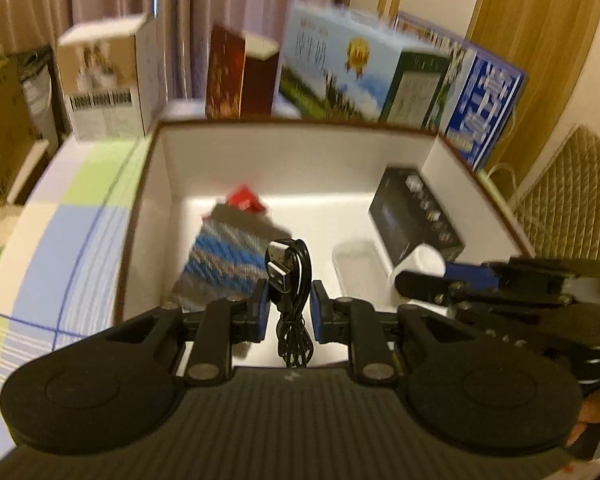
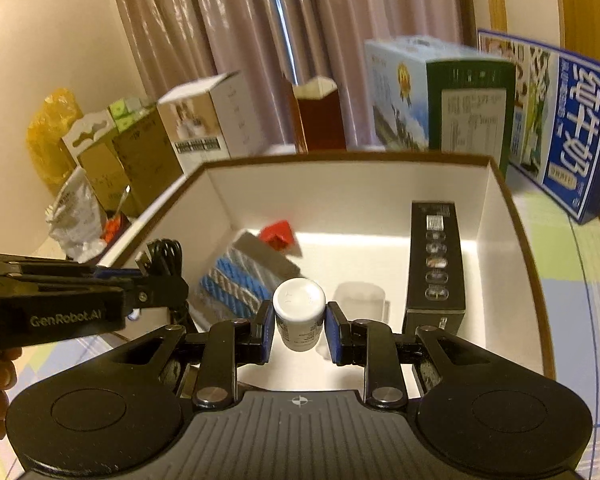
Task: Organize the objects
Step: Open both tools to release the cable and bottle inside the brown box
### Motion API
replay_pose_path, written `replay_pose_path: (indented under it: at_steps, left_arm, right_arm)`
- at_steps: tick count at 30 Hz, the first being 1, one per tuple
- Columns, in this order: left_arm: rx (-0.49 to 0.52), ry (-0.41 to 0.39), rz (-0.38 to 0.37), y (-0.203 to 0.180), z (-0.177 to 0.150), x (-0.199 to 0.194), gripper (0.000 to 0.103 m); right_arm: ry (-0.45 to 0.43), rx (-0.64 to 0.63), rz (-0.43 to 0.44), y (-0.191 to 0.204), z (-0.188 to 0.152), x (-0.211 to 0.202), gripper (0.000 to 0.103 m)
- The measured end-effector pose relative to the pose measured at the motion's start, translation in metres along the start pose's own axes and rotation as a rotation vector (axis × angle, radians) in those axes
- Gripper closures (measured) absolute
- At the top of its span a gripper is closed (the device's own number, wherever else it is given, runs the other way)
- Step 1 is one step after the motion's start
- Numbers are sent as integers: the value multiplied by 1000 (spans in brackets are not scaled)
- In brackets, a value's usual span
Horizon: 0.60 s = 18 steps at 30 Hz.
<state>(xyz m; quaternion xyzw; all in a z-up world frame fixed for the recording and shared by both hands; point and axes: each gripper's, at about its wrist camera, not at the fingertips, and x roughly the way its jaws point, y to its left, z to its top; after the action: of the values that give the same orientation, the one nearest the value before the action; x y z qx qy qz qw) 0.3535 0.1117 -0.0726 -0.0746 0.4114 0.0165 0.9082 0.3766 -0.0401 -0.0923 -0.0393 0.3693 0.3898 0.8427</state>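
Over the open white box [image 1: 296, 160], both grippers are hanging just above its near edge. Left gripper [image 1: 291, 300] is clamping a coiled black USB cable [image 1: 290, 280] between its blue pads, plug end sticking up past the fingertips, loops dangling below them. Right gripper [image 2: 300, 320] is clamping a small white bottle [image 2: 299, 312] by its sides, cap facing the camera, printed label showing below the cap. Neither held item is touching the box floor as far as I can tell. Inside the box: a grey and blue woven pouch [image 2: 240, 280] is lying at the left of the floor with a small red packet [image 2: 278, 234] just behind it, a clear plastic case [image 2: 360, 300] is sitting near the middle, and a long black carton [image 2: 436, 264] is standing along the right wall. In the left wrist view the right gripper is showing at the right edge with the bottle at its tip; in the right wrist view the left gripper is coming in from the left with the cable. Behind the box, on the checked tablecloth [image 2: 580, 320], a row of cartons is standing against the curtain [image 2: 240, 20]: a white one [image 2: 204, 120], a dark red one [image 2: 320, 116], a milk carton [image 2: 440, 100] with a sky print and a blue one [image 2: 568, 120]. Both views are motion-blurred.
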Motion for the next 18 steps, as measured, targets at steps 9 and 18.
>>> replay_pose_path:
  at_steps: [9,18]
  left_arm:
    - [-55,187,-12,15,11,49,77]
    - [-32,136,29,25,24,39,58]
  right_arm:
    - [67,21,6,-4,0,19,79]
    - [119,22,7,3,3,37,79]
